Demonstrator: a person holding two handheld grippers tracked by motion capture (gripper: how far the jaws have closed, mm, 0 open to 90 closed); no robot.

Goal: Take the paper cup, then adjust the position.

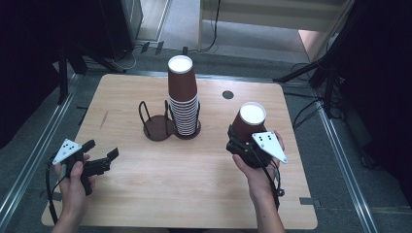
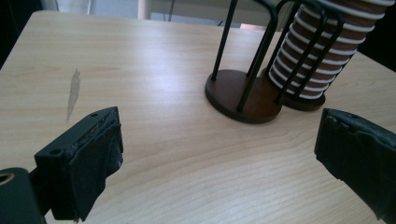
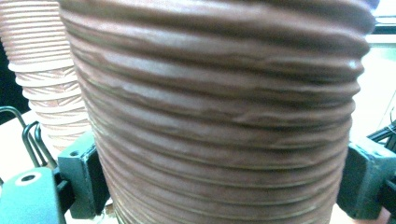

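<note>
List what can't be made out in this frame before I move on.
- Cup in the right gripper: its rim and base are cut off by the right gripper view's edges, and its blurred wall hides the table behind it.
- Stack of cups: top cut off by the left gripper view's upper edge.
- Right gripper's fingers: the high view hides them behind the cup and grey plate.
</note>
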